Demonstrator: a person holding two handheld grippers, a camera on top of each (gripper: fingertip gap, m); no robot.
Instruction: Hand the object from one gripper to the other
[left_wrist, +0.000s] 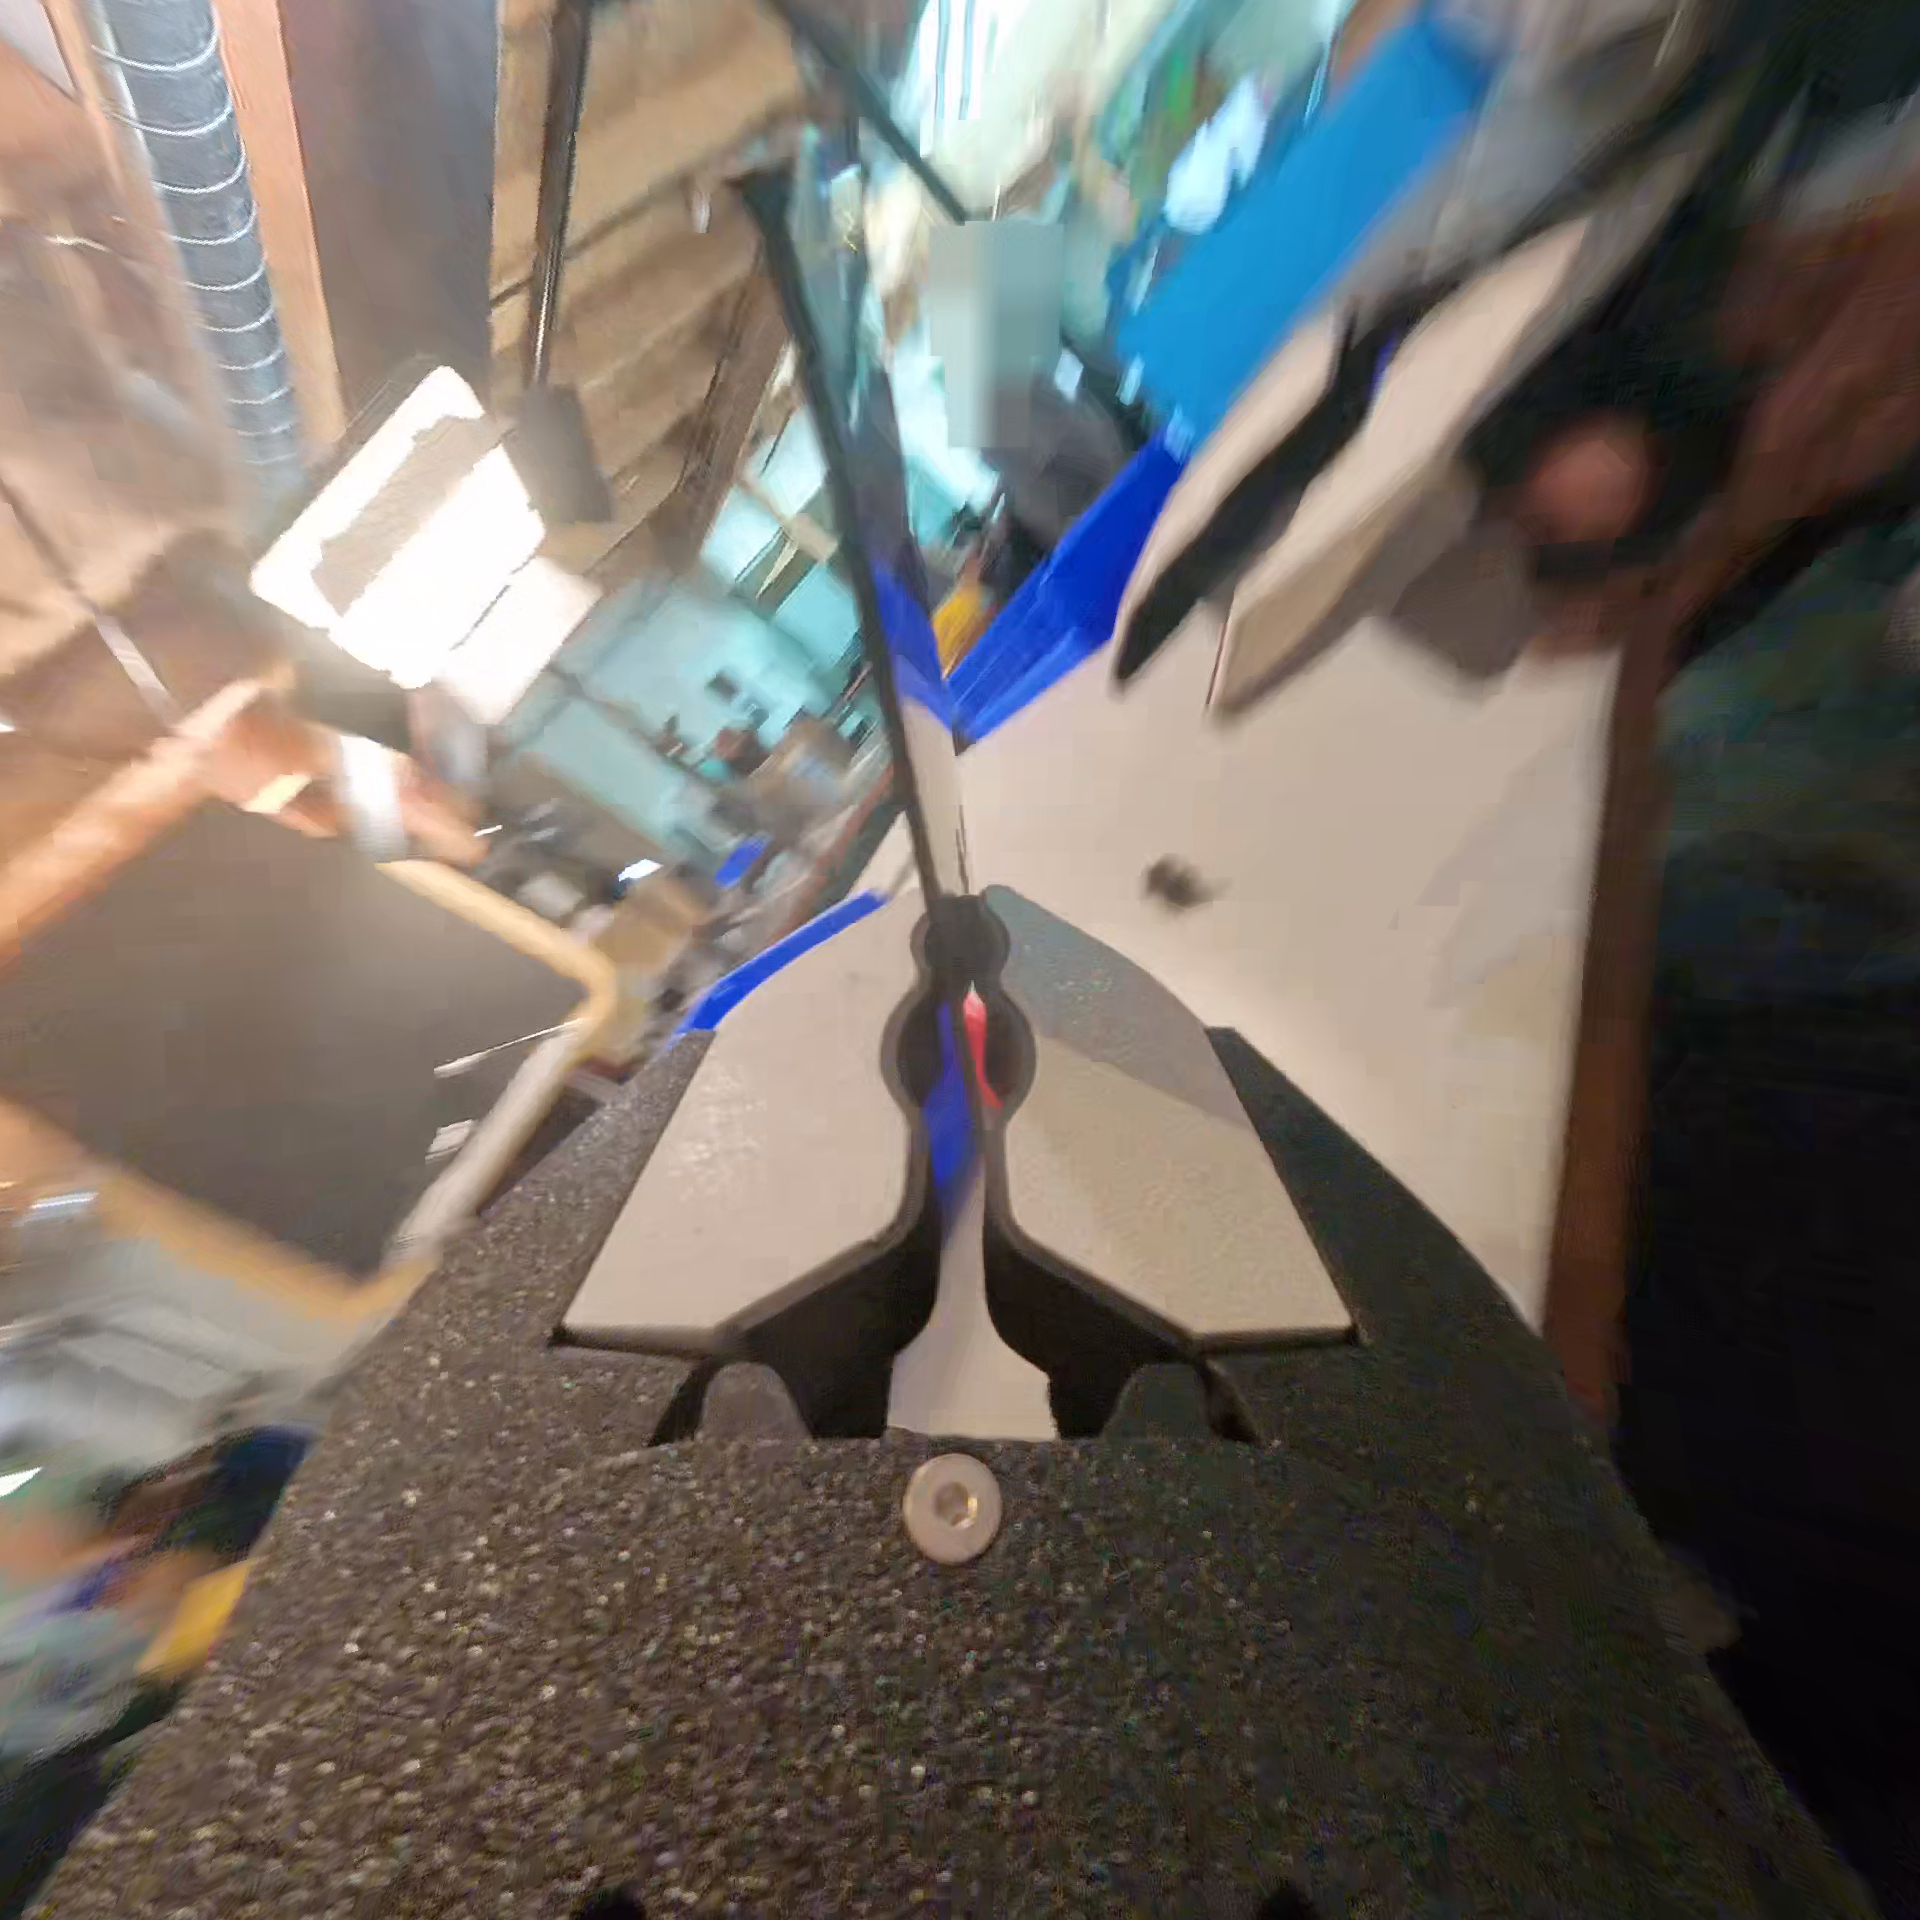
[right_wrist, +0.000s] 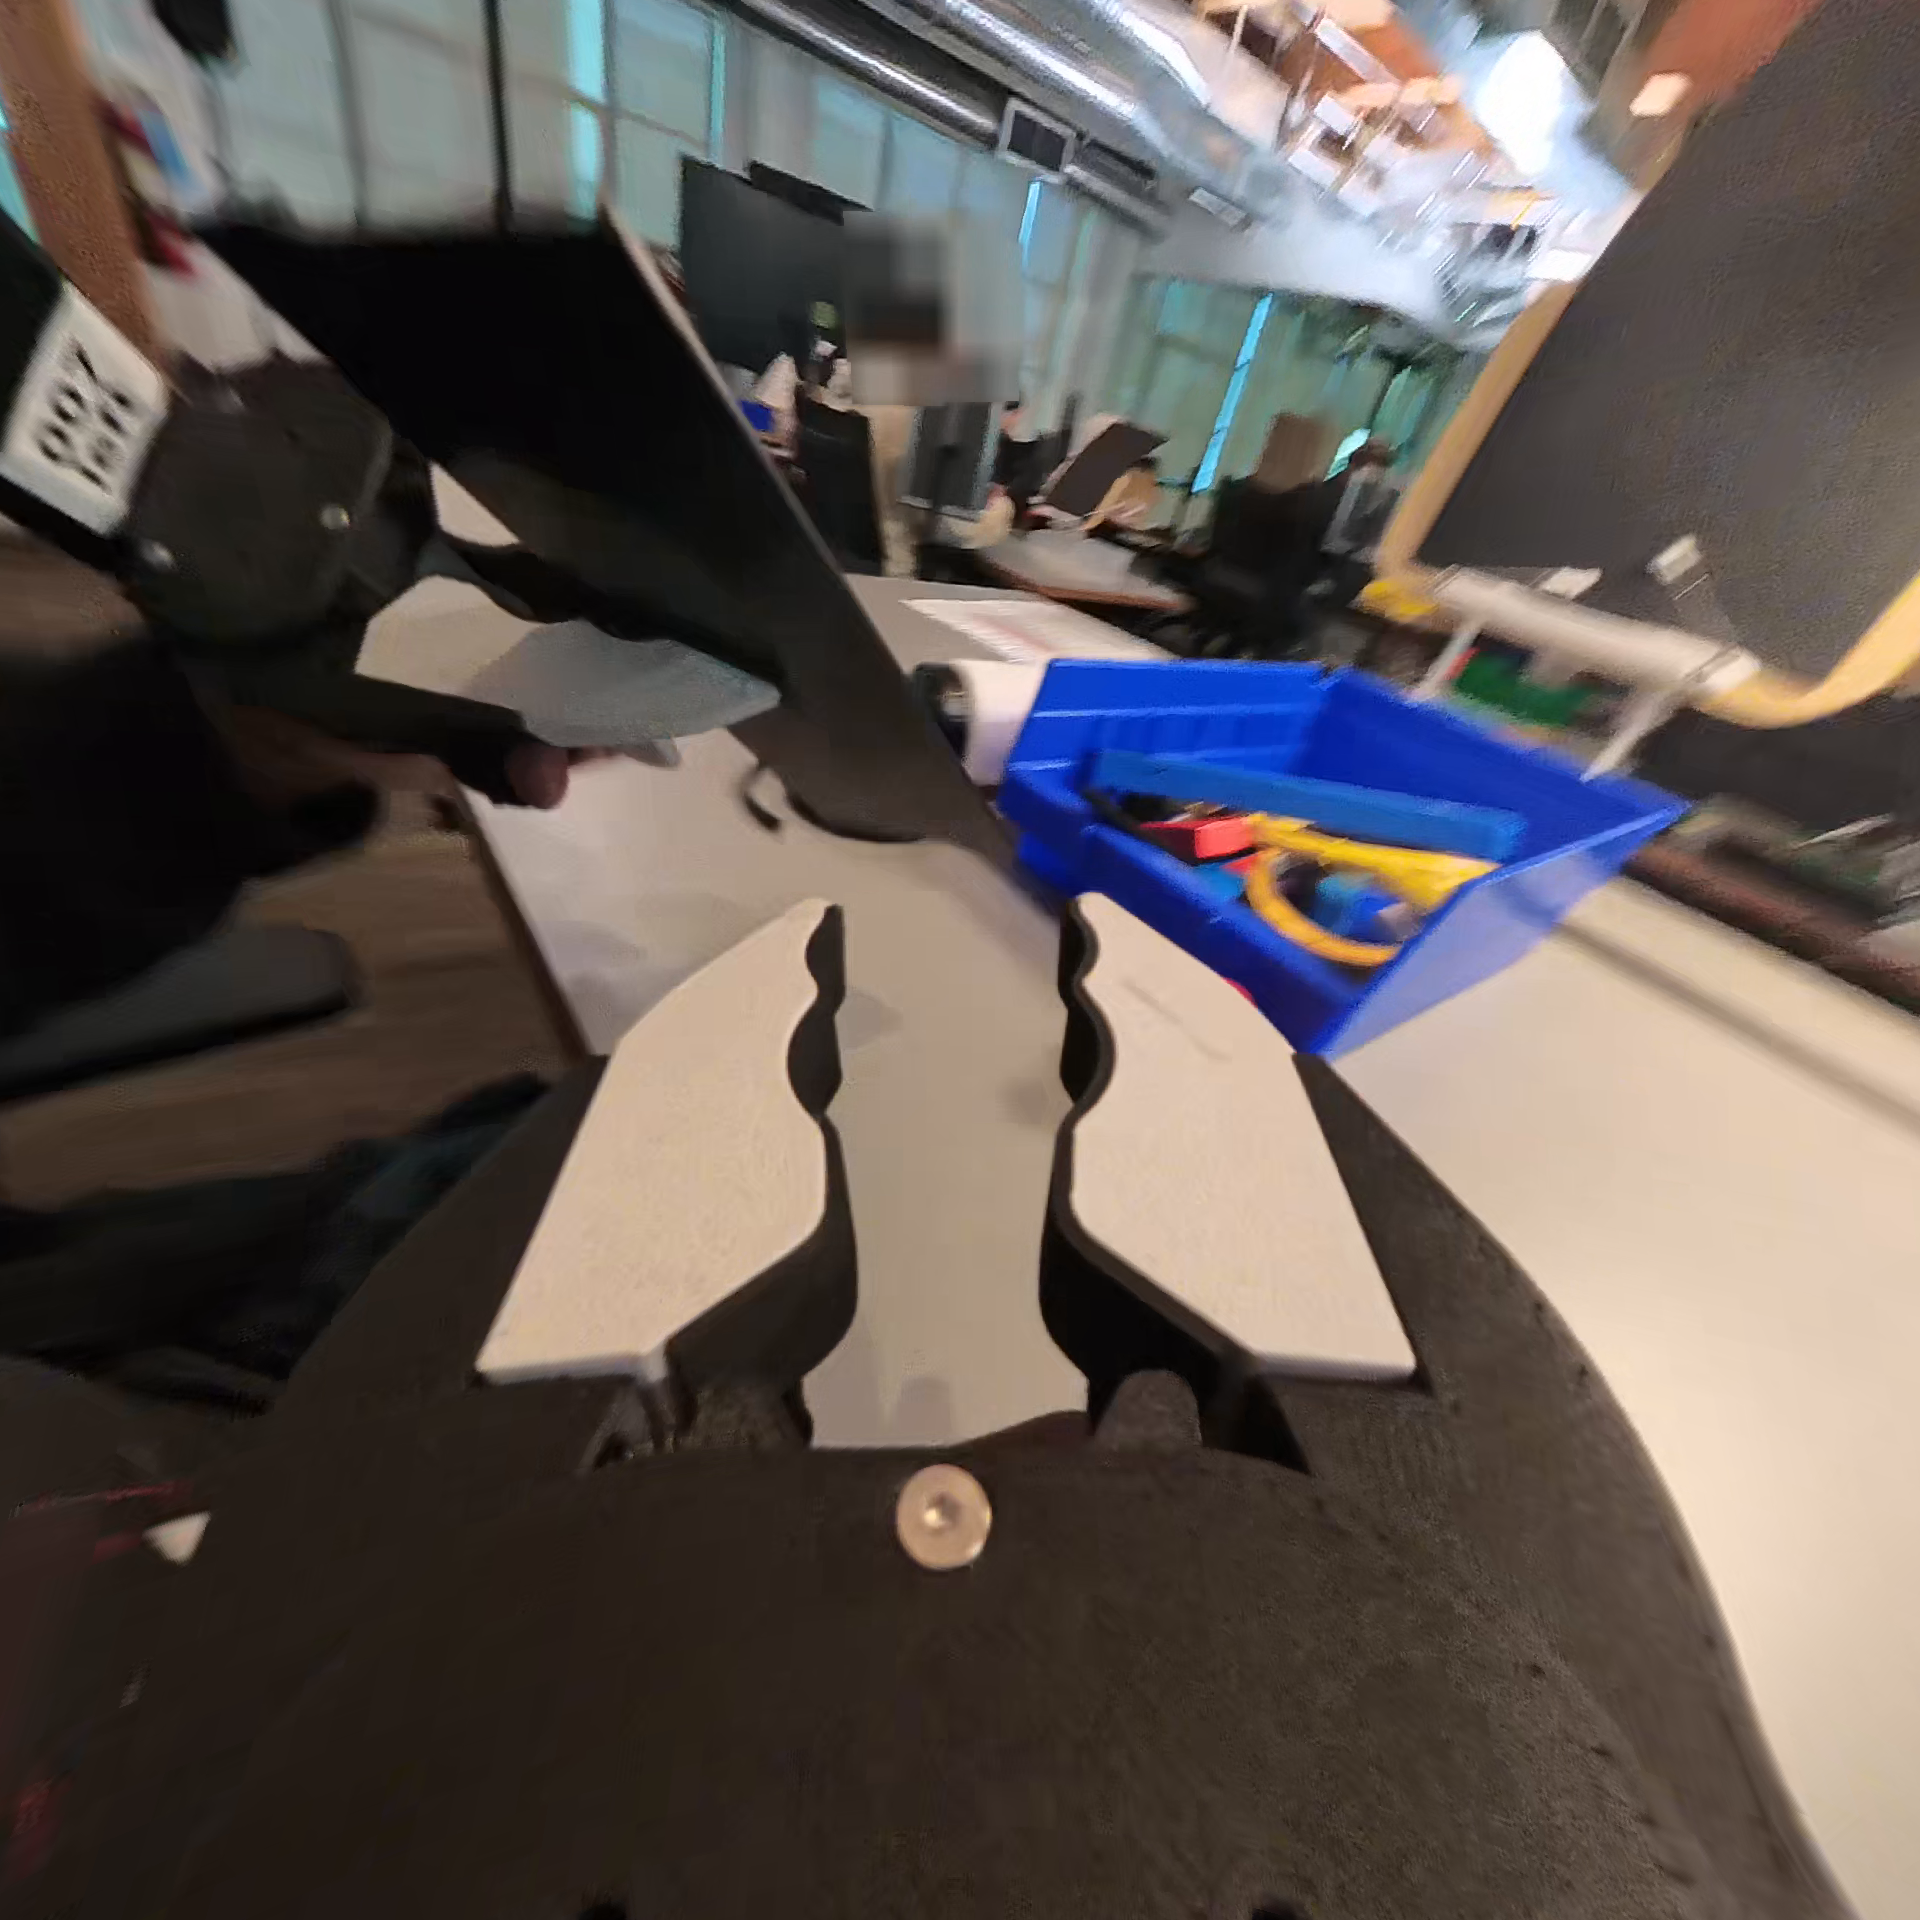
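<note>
Our left gripper (left_wrist: 961, 940) pinches the thin black sheet (right_wrist: 644, 436) edge-on, up above the table (right_wrist: 1558, 1195). Right gripper (right_wrist: 951, 935) is open, empty, near. We should line its gap up with the sheet's free edge, close firmly, then let the left go.

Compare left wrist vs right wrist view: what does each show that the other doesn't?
Left wrist only: the left gripper seen from behind, shut on the black sheet edge-on. Right wrist only: the sheet's broad face, the blue bin's contents, and the right gripper open and empty. Both: sheet, both grippers, bin, white table.
</note>
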